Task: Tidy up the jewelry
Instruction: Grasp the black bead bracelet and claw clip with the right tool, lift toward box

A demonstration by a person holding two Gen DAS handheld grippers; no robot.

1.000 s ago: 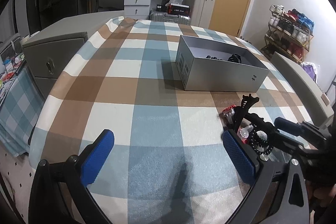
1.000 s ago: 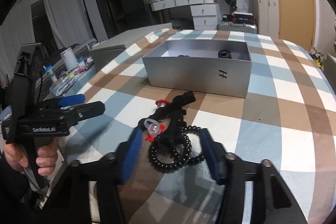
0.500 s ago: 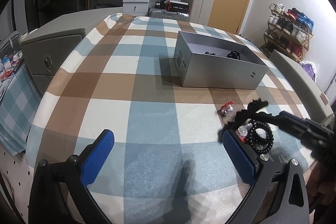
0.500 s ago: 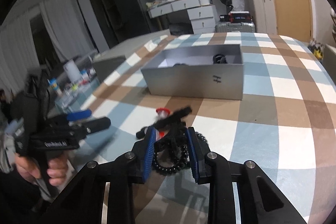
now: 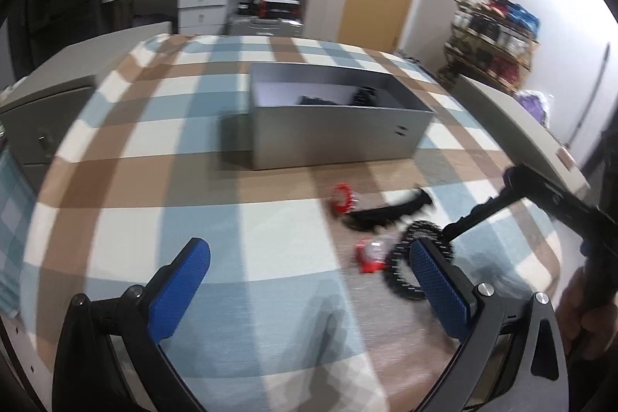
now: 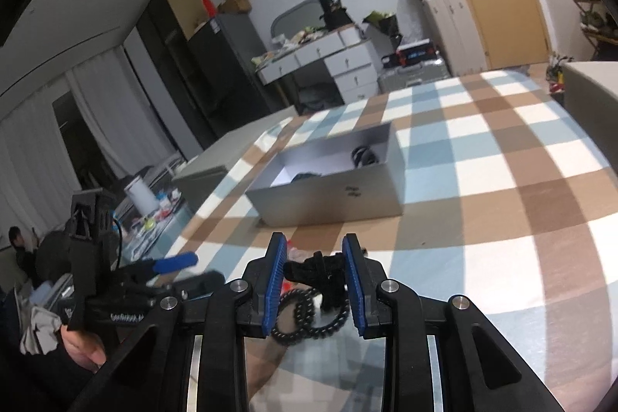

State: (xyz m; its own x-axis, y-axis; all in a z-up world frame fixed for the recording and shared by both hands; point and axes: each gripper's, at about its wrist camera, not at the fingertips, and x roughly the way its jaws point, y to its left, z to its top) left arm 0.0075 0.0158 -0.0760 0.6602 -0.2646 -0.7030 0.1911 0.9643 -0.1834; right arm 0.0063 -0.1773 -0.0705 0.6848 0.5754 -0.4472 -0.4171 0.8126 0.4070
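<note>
A grey open box stands on the checked tablecloth and holds dark jewelry; it also shows in the right wrist view. My right gripper is shut on a black claw hair clip, lifted above a black beaded bracelet. In the left wrist view the clip is blurred, the bracelet lies beside a red-and-clear piece, and another red piece lies nearer the box. My left gripper is open and empty, near the table's front edge.
The tablecloth covers a round table. A grey cabinet stands at its left, a grey bench at its right. Drawers, suitcases and a shoe rack stand behind.
My right gripper closed on the black hair clip and lifted it off the table, tilting up. My left gripper shifted a little, staying open.
</note>
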